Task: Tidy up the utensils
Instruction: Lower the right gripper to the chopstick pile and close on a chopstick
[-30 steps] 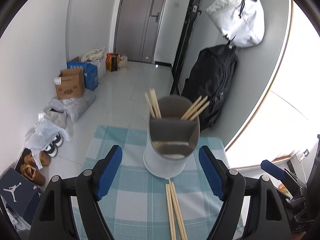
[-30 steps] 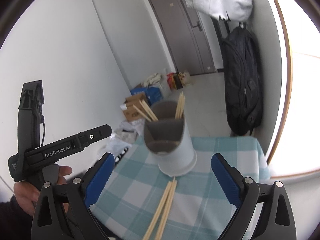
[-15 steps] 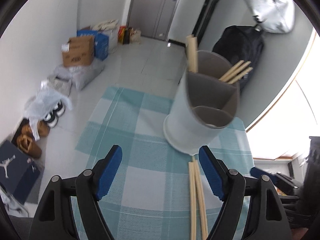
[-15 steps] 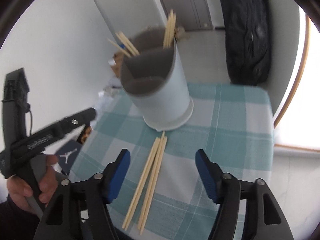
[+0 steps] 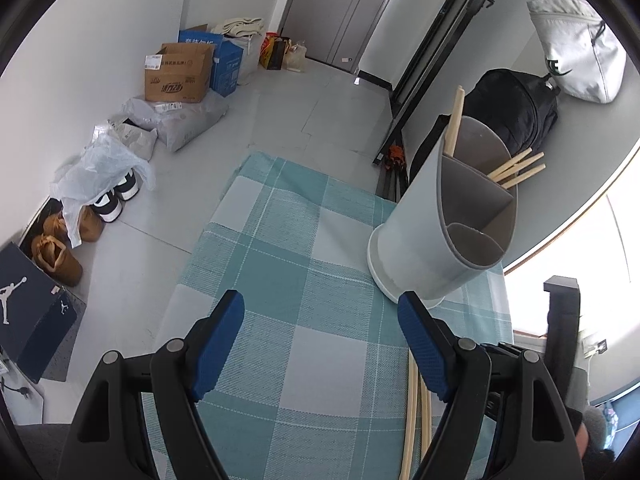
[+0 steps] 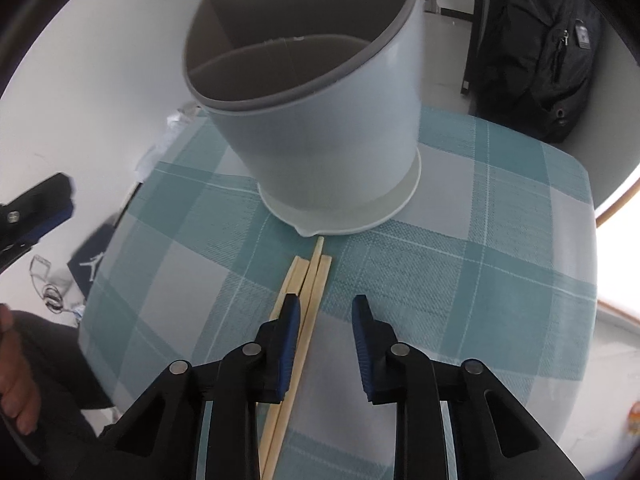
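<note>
A white utensil holder point(image 5: 444, 220) with grey dividers stands on the teal checked tablecloth point(image 5: 304, 280); it also shows close up in the right wrist view point(image 6: 320, 120). Wooden chopsticks point(image 5: 516, 166) stick out of its back compartments. Several loose chopsticks point(image 6: 304, 292) lie on the cloth in front of the holder. My right gripper point(image 6: 325, 308) is low over them, partly open, its left finger over the bundle and nothing held. My left gripper point(image 5: 322, 316) is wide open and empty, left of the holder; the loose chopsticks point(image 5: 416, 408) lie under its right finger.
The small table drops off on all sides to a grey floor. Cardboard boxes point(image 5: 180, 74), bags and shoes point(image 5: 108, 200) line the left wall. A black backpack point(image 6: 540, 48) leans behind the table. The left gripper's body point(image 6: 32, 208) shows at the right view's left edge.
My right gripper has dropped down and forward to the loose chopsticks and narrowed its jaws. My left gripper has swung left, so the holder now sits to its right.
</note>
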Demonstrator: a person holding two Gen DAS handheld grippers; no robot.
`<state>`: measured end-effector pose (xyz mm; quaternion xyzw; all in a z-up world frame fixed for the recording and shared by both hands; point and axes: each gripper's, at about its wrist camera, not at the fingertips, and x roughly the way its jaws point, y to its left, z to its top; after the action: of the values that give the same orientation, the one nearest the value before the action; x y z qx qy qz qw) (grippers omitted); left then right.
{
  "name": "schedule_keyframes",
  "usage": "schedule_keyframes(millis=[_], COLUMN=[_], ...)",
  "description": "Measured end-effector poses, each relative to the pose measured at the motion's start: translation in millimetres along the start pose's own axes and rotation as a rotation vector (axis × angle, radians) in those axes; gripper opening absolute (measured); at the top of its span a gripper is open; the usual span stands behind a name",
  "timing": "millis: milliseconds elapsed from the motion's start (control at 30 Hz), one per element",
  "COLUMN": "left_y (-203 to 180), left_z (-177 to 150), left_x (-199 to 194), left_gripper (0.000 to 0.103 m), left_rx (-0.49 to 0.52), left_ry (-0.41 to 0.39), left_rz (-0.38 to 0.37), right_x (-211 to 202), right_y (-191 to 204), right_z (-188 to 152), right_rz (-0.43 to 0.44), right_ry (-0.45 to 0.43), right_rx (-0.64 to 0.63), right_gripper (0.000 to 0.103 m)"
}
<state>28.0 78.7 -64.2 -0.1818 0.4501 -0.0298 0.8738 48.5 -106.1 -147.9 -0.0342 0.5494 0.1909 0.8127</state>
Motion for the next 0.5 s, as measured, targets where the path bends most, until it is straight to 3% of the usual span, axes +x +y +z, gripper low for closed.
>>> schedule_keyframes(millis=[133, 500], left_y=[3, 10], left_z=[2, 6], left_x=[-1, -1], left_gripper=[0.075, 0.075], left_rx=[-0.011, -0.034], left_ry=[0.003, 0.023], left_rz=[-0.018, -0.025], right_x=[6, 17], right_y=[1, 19], right_z=[3, 17], right_rz=[-0.016, -0.126], right_ry=[0.015, 0.025], right_rx=[0.015, -0.076], right_gripper=[0.021, 0.02])
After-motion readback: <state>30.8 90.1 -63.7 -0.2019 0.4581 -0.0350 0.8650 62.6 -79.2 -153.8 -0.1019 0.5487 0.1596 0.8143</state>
